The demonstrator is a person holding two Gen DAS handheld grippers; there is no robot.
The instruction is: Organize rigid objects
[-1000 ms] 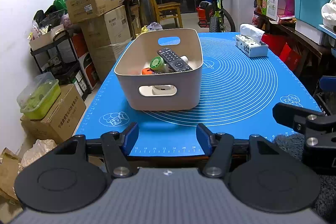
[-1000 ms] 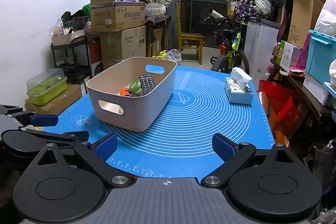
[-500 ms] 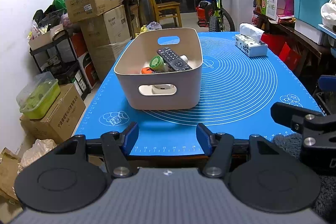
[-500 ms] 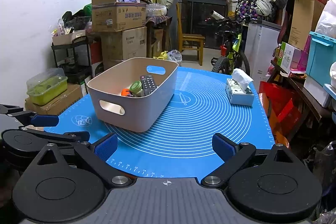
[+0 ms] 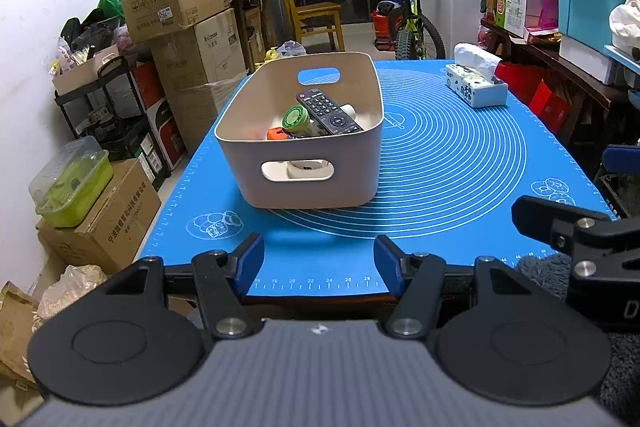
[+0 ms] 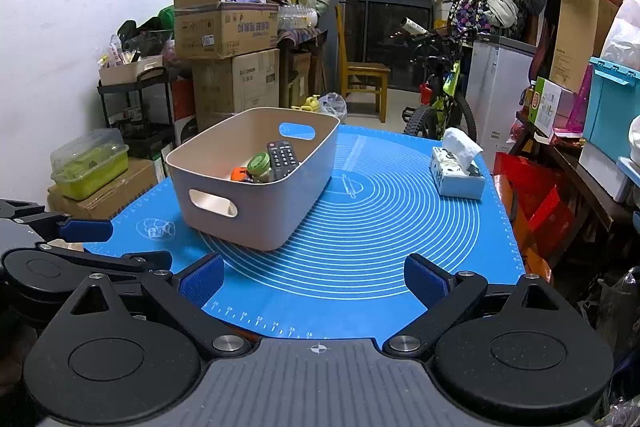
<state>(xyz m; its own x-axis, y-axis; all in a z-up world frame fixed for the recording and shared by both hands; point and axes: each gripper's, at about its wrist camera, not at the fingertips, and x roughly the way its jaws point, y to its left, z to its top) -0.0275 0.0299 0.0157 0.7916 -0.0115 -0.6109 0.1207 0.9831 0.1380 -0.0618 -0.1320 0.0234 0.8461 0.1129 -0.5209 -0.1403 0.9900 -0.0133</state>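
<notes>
While both grippers, left gripper (image 5: pixel 318 265) and right gripper (image 6: pixel 314 281), stand spread and empty, the bin (image 5: pixel 316 187) sits straight ahead of the left, which is nearer.

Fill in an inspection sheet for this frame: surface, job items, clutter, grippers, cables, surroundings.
Surface: blue mat with white ring markings covers the table.
Job's things: beige bin holds a black remote, a green-lidded jar and an orange item.
Clutter: tissue box on the mat's far right.
Grippers: left gripper and right gripper at the near edge, jaws open, empty.
Cables: nothing seen.
Surroundings: stacked cardboard boxes, wooden chair, bicycle.
</notes>
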